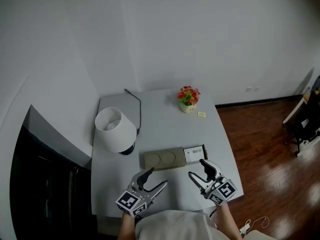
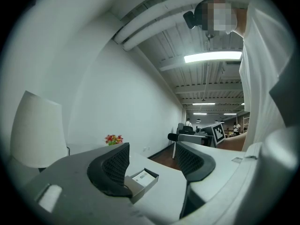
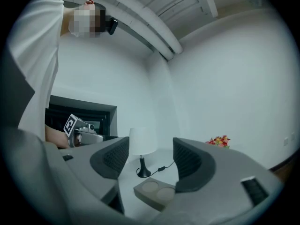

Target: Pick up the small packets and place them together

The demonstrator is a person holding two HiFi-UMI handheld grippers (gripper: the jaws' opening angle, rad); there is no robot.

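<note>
Small packet, pale yellow, lies on grey tabletop just right of flower pot on the far side, well apart from both tools. Head view also: white packet sits in right-end compartment of beige tray; rest of tray has 2 round recesses. White lamp stands left of tray, black cable behind it. Left tool and right tool hover over near edge, jaws apart, nothing in either. Right tool is near tray's packet end.

Left gripper view: left tool jaws apart, nothing gripped. Btwn them, lower down, tray end w/ white packet. Lamp at left, flower pot further back, right tool beyond right jaw.

Right gripper view: right tool jaws wide, empty. Lamp and tray show btwn them. Flower pot at right, left tool at left.
</note>
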